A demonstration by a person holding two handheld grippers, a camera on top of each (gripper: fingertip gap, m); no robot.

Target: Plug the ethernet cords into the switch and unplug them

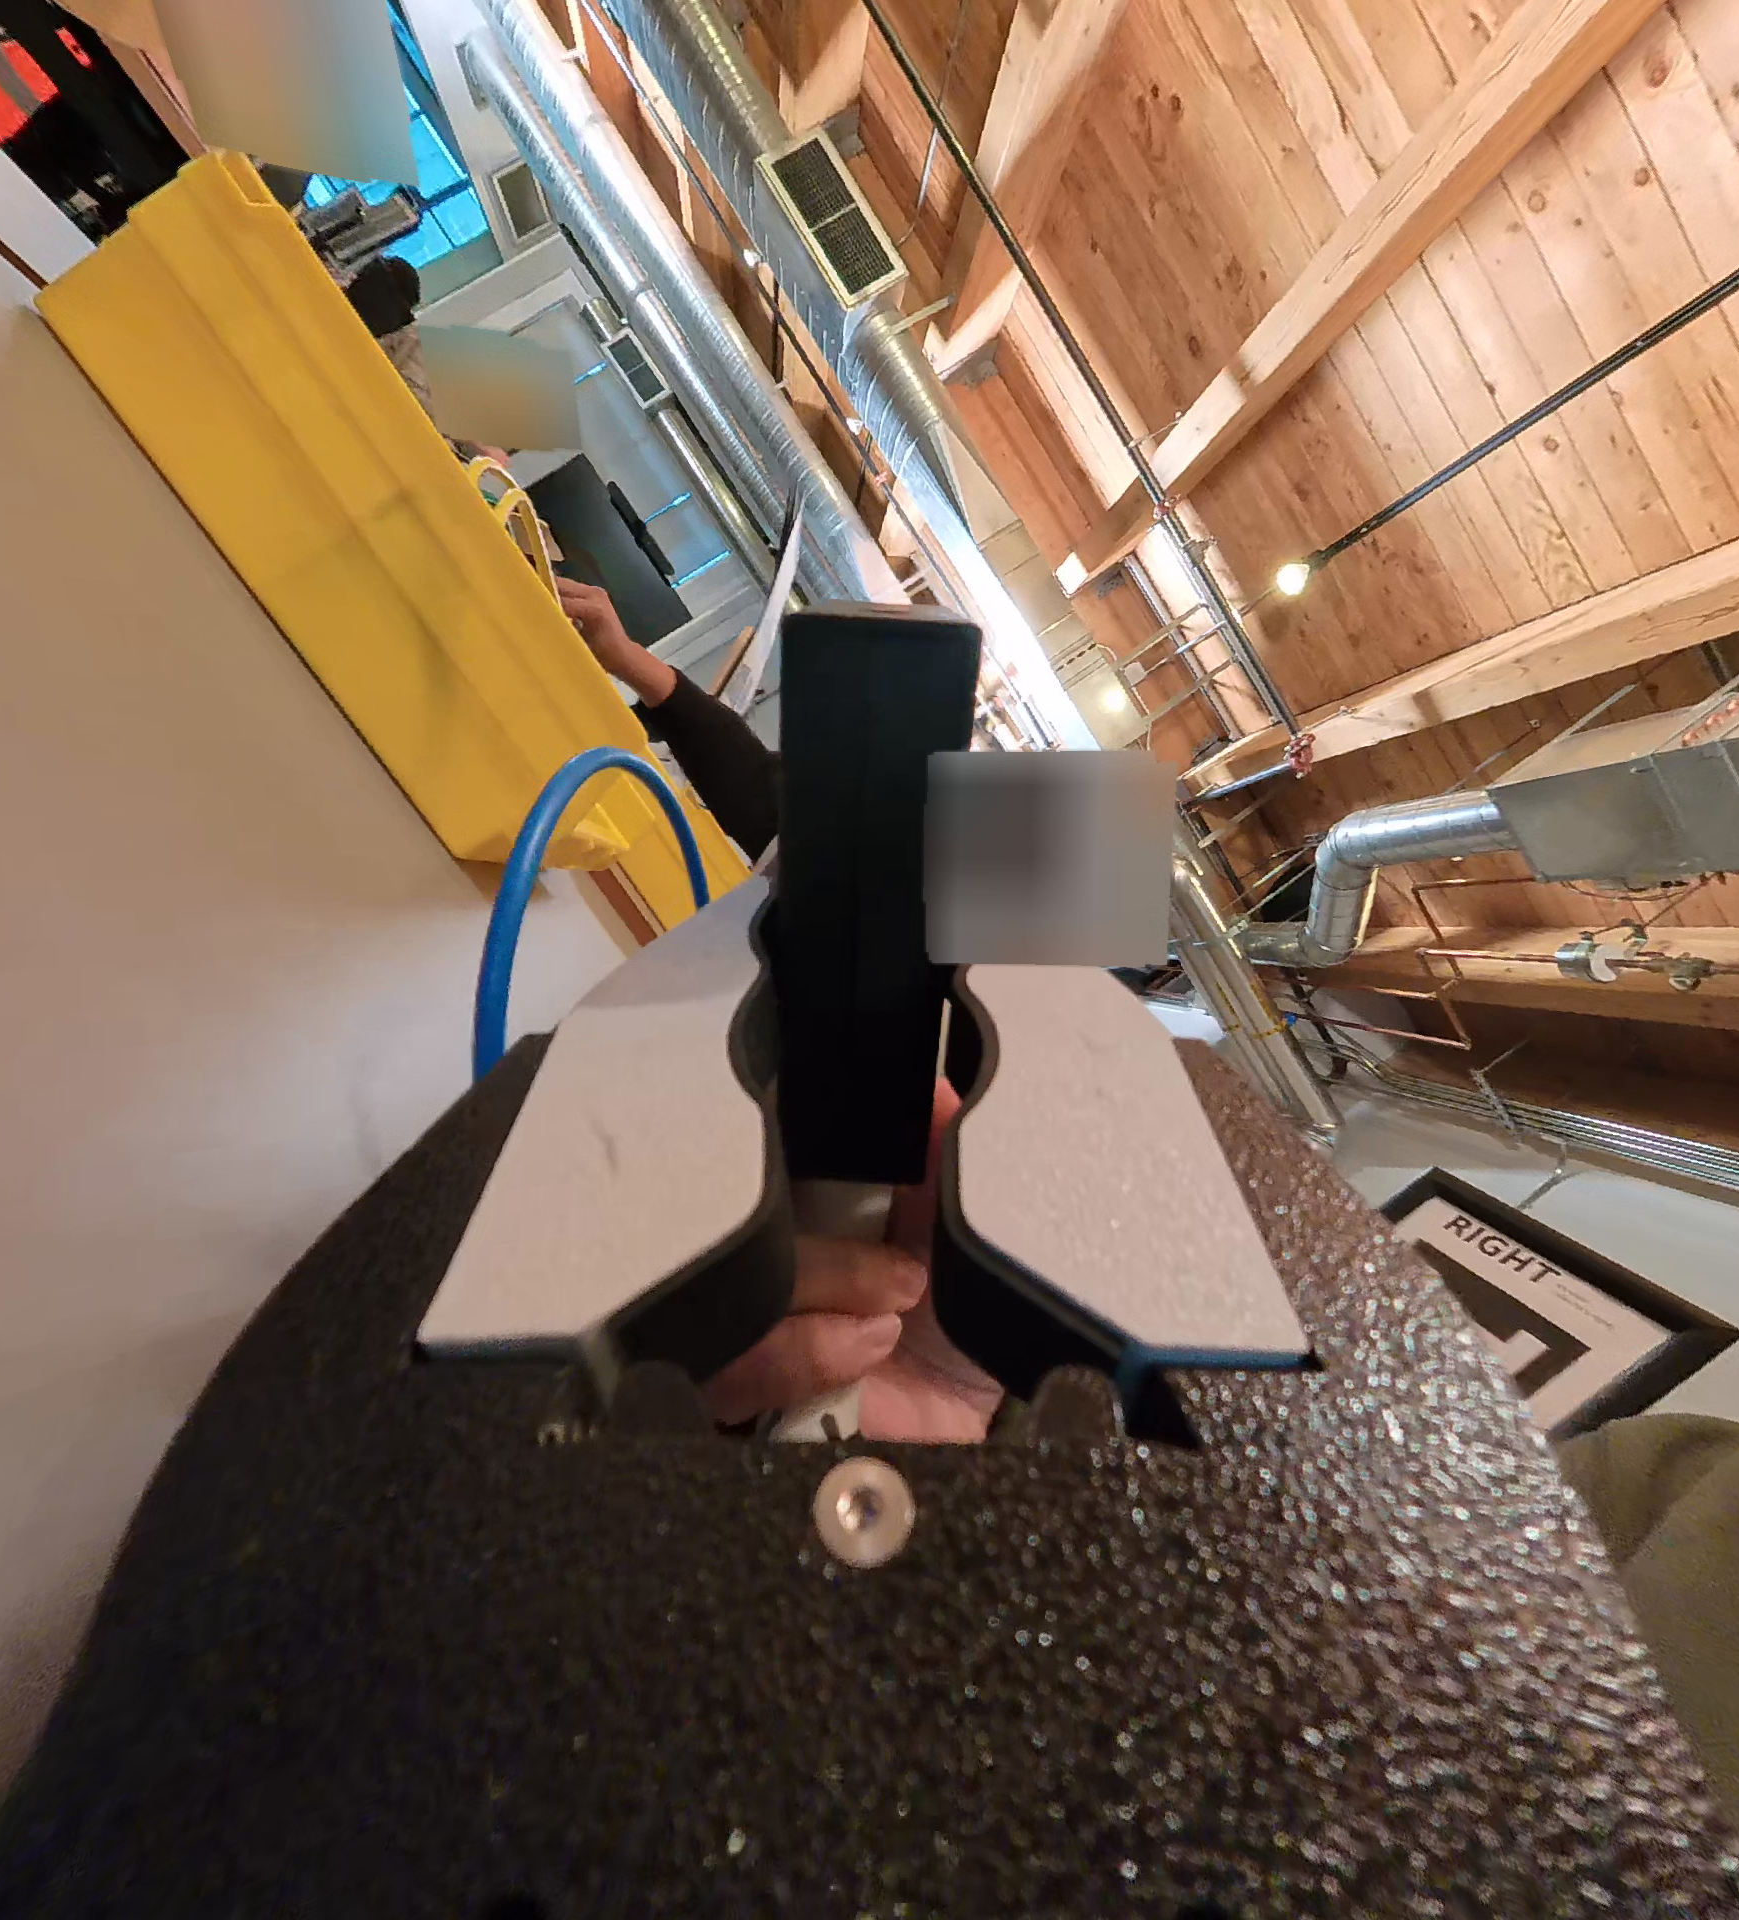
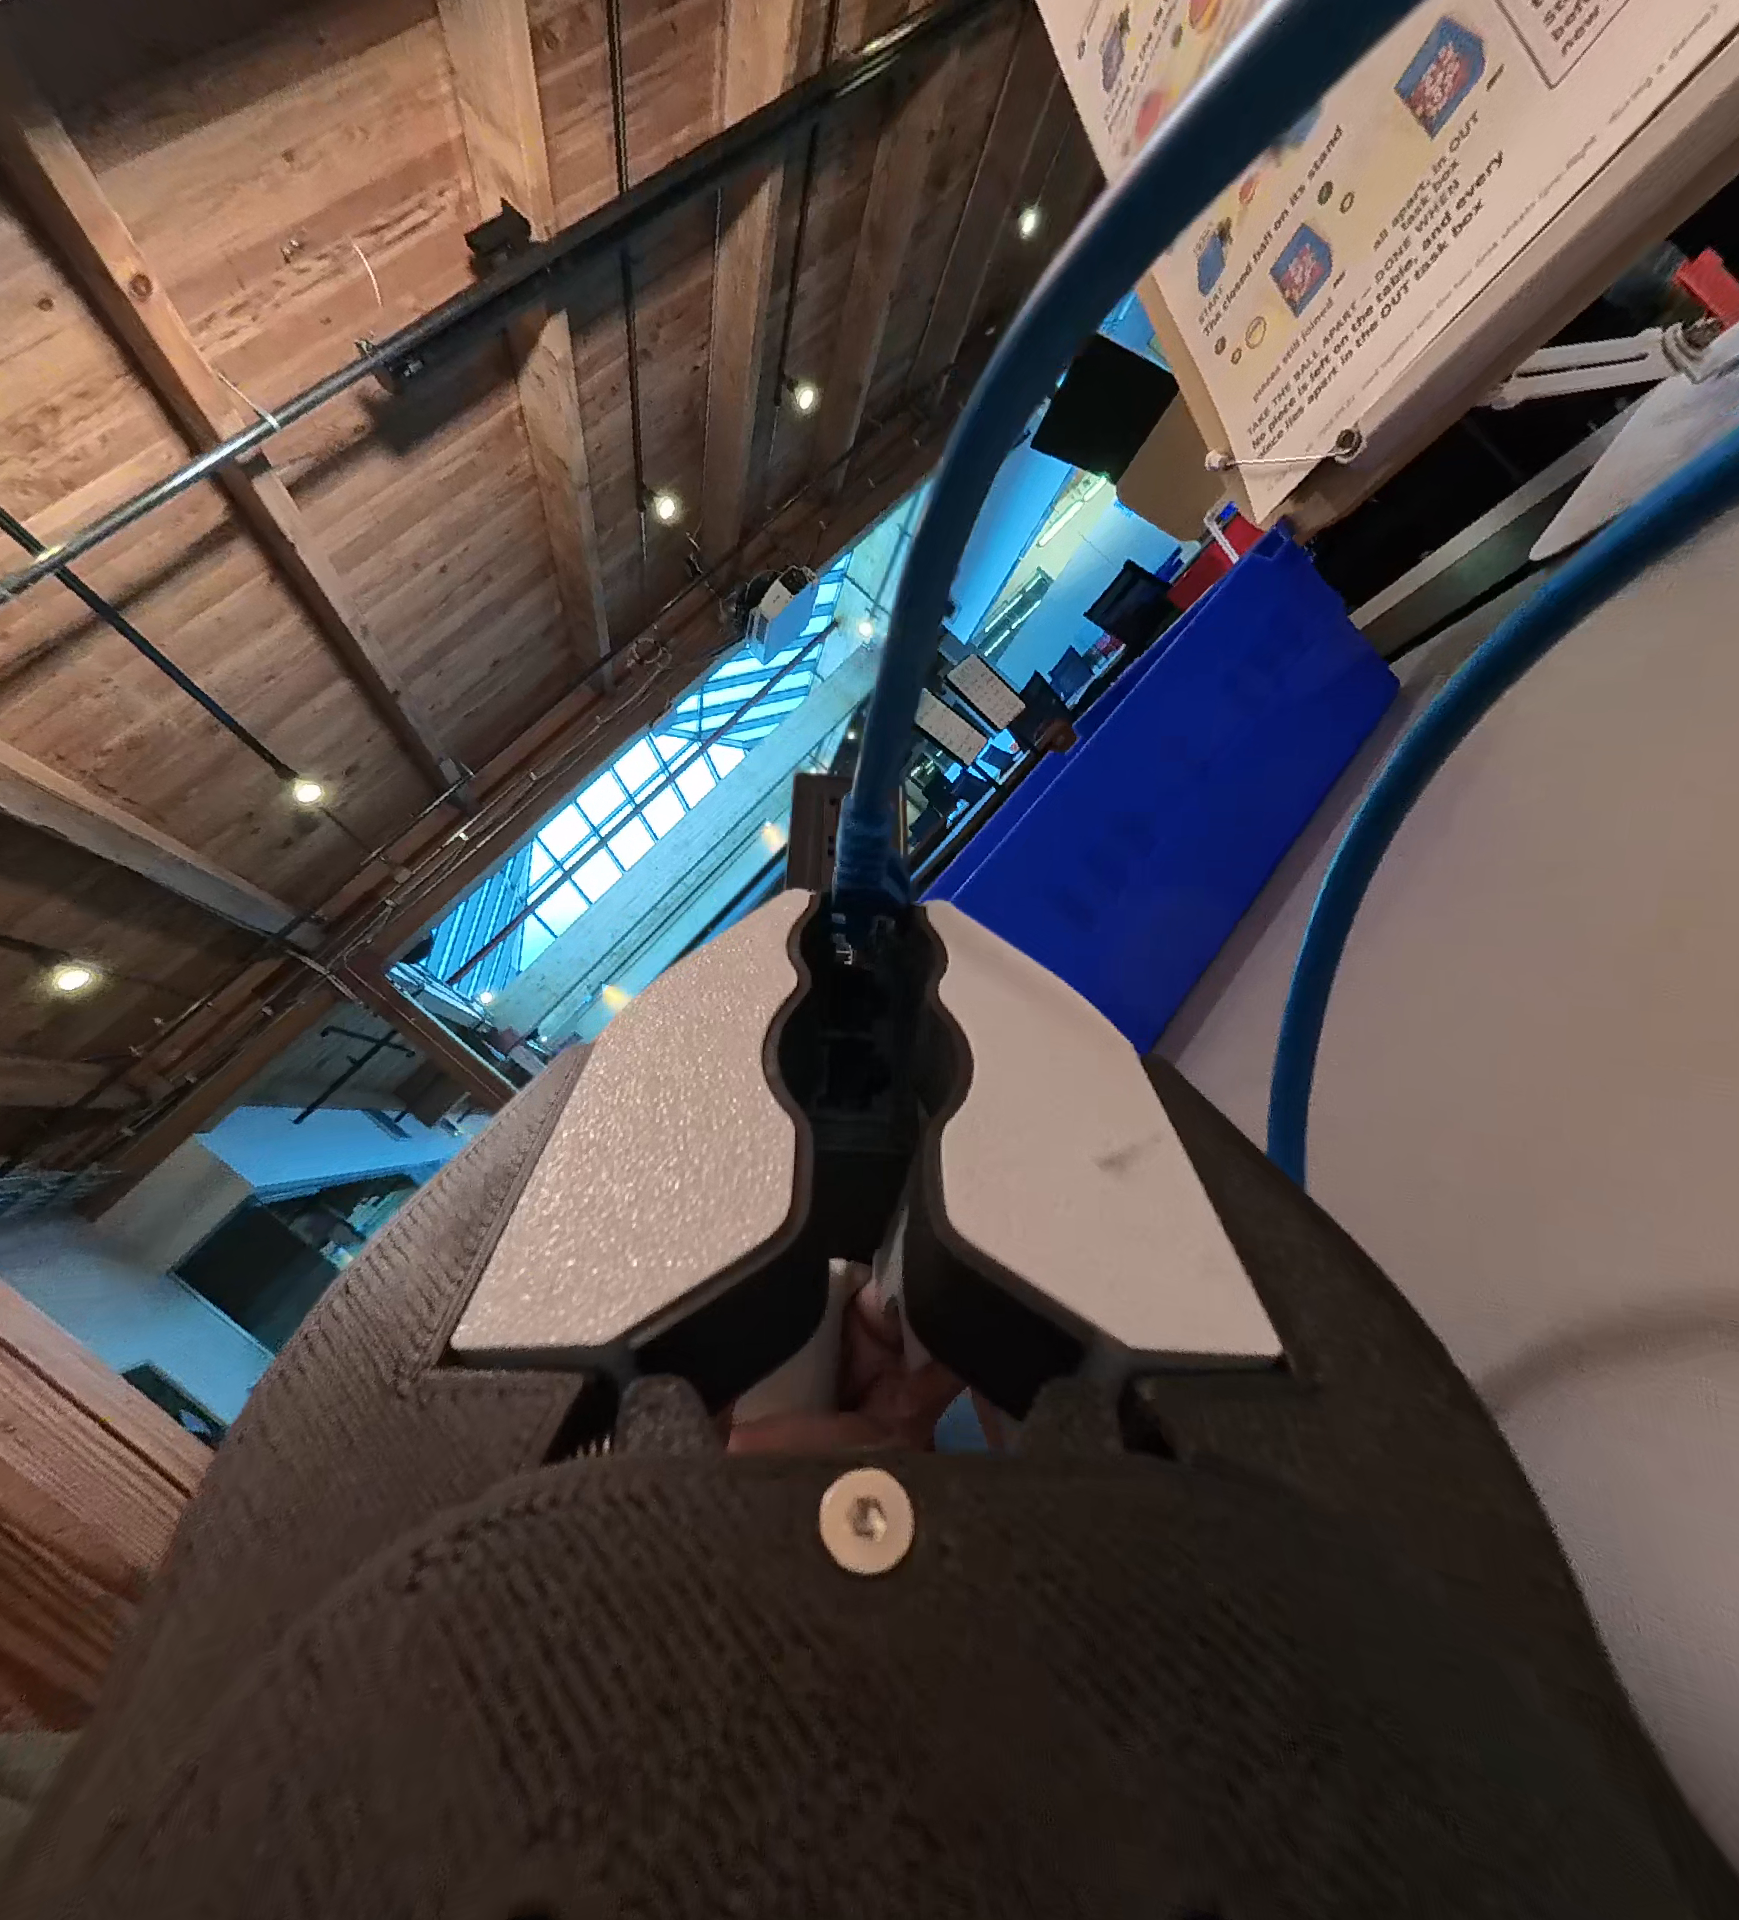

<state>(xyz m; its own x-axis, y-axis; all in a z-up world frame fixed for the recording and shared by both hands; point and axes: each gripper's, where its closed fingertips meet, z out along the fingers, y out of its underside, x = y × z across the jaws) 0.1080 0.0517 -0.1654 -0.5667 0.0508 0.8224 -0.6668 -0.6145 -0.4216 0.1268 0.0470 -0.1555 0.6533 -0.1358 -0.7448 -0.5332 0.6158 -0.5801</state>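
Black and boxy, the switch point(image 1: 870, 914) stands clamped between my left fingers point(image 1: 657, 1060), its far end poking out past their tips. My right fingers point(image 2: 1041, 1101) pinch the same black housing edge-on, where a blue ethernet cord point(image 2: 958, 540) sits plugged in just beyond the tips and arcs away over the white bench point(image 2: 1571, 1039). Left of my left fingers lies a yellow bin point(image 1: 325, 499).

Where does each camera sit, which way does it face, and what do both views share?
Left wrist view: on the left gripper, tilted up past the table to the ceiling; fingers clamp the black switch; a hand shows behind.
Right wrist view: on the right gripper, tilted up; fingers grip the switch.
Shared: switch, blue cord, ceiling.
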